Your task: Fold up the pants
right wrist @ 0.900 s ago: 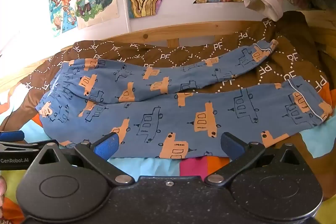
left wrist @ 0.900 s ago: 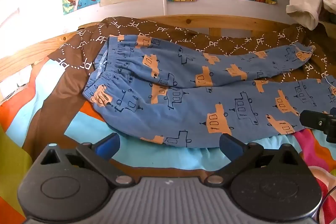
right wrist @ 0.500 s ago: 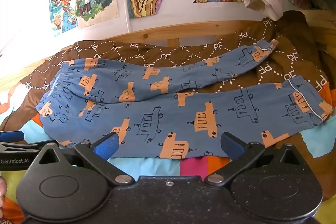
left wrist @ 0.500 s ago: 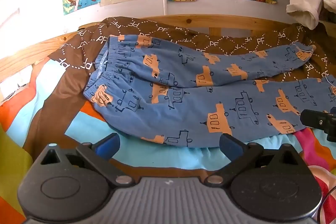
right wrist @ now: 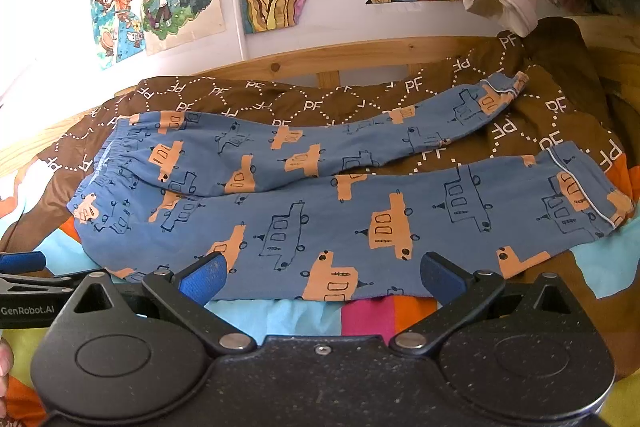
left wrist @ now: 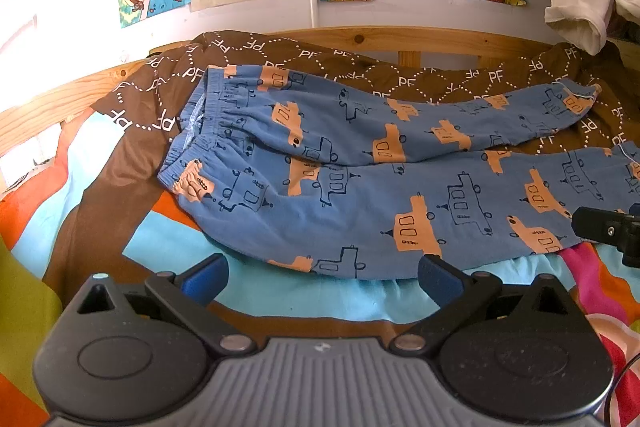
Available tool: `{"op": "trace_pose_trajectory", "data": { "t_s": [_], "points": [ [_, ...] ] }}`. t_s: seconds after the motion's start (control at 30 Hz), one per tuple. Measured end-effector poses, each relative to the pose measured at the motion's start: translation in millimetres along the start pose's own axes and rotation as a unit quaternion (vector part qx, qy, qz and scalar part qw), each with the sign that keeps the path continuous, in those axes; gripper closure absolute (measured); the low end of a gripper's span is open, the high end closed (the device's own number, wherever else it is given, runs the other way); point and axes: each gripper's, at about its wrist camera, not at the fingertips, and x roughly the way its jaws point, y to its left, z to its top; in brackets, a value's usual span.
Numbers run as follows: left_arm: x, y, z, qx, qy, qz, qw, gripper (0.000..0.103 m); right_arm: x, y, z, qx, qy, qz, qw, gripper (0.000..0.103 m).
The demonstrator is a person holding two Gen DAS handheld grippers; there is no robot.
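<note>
- Lying flat across the bed, the blue pants have their waistband toward its left end and both legs running to the right.
- Your left gripper hovers at the near edge, fingers spread wide, holding nothing; the pants' near hem sits just beyond its tips.
- Your right gripper is likewise wide apart and empty, with its fingertips over the near leg's hem.

We see almost no change: the pants sit a touch lower in the left wrist view, so the left gripper has tilted slightly.
</note>
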Motion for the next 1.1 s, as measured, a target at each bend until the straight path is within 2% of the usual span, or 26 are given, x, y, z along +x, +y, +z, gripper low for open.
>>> {"op": "trace_pose_trajectory", "data": {
  "t_s": [1.1],
  "points": [
    [1.3,-0.7,-2.7,0.000,0.002,0.000,1.0000,0.000,1.7,-1.0,-1.0,0.002,0.005,0.000,1.000,0.001]
  ]
}}
